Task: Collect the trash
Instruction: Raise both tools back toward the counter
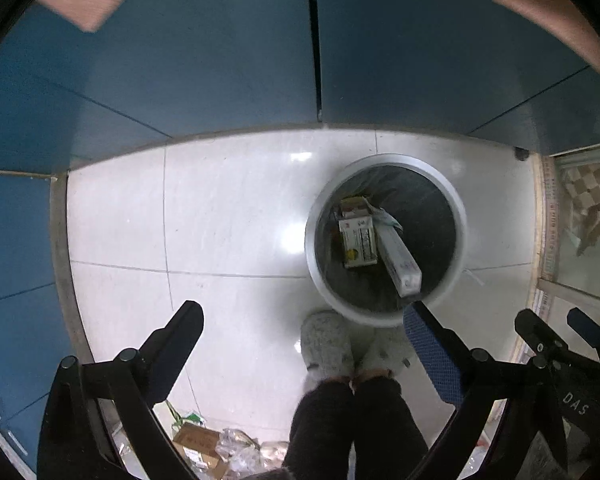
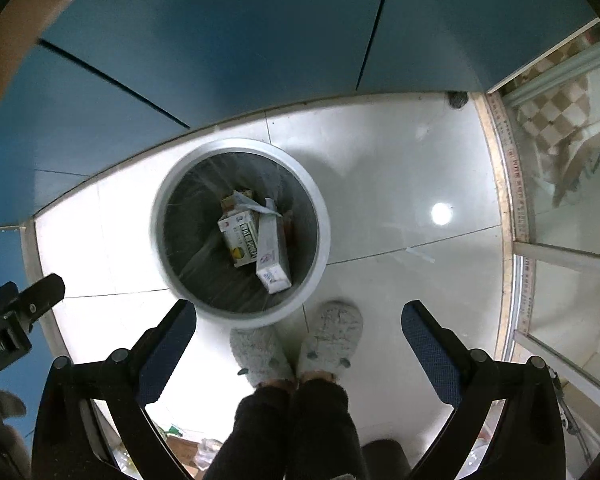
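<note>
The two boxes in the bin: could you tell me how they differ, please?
The long white box is slim and leans up the bin wall; the printed carton is squatter and sits lower, toward the bottom. The long box looks mostly plain; the carton carries dark lettering and a yellow mark. Both are cardboard, side by side.

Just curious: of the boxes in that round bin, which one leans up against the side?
The long narrow white carton; it slants toward the round grey bin's rim, while the shorter white box with green print lies deeper.
</note>
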`<control>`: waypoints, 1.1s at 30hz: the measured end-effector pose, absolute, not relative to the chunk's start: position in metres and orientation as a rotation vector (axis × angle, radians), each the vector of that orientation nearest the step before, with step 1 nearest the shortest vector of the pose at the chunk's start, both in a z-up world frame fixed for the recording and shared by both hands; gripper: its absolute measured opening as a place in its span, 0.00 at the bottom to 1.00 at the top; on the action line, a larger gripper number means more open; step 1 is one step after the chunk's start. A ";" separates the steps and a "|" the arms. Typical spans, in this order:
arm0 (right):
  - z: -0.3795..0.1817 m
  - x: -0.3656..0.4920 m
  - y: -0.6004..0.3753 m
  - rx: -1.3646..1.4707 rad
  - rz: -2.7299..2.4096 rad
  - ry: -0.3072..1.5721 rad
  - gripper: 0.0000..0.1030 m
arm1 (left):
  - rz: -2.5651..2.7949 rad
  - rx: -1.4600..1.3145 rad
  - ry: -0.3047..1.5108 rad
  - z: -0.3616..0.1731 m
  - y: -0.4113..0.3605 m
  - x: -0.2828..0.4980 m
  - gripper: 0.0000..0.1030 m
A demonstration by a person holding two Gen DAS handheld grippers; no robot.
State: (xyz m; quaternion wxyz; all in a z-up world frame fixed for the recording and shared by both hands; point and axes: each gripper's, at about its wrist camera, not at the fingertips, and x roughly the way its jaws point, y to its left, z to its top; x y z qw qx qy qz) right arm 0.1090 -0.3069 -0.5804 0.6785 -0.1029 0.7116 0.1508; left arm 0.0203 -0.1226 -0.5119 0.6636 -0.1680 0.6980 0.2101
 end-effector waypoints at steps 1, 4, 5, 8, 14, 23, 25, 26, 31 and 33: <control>-0.569 0.107 -0.309 -0.233 0.337 1.594 1.00 | 0.472 -0.384 1.574 -0.503 -0.125 0.018 0.99; -0.520 0.099 -0.316 -0.234 0.342 1.573 1.00 | 0.472 -0.379 1.559 -0.464 -0.134 0.008 0.99; -0.507 0.097 -0.319 -0.236 0.342 1.564 1.00 | 0.469 -0.385 1.552 -0.453 -0.136 0.005 0.99; -0.457 0.090 -0.328 -0.244 0.345 1.525 1.00 | 0.460 -0.398 1.534 -0.417 -0.146 -0.003 0.99; -0.355 0.070 -0.342 -0.254 0.369 1.448 1.00 | 0.442 -0.387 1.483 -0.344 -0.164 -0.016 0.99; -0.220 0.036 -0.360 -0.219 0.415 1.365 1.00 | 0.410 -0.363 1.423 -0.248 -0.178 -0.042 0.99; -0.201 0.029 -0.361 -0.217 0.423 1.356 1.00 | 0.405 -0.362 1.407 -0.229 -0.179 -0.047 0.99; -0.190 0.026 -0.363 -0.215 0.430 1.353 1.00 | 0.399 -0.362 1.396 -0.220 -0.179 -0.050 0.99; -0.154 0.015 -0.366 -0.161 0.443 1.338 1.00 | 0.399 -0.330 1.342 -0.176 -0.179 -0.051 0.99; -0.144 0.021 -0.369 -0.107 0.445 1.326 1.00 | 0.409 -0.295 1.294 -0.159 -0.176 -0.045 0.99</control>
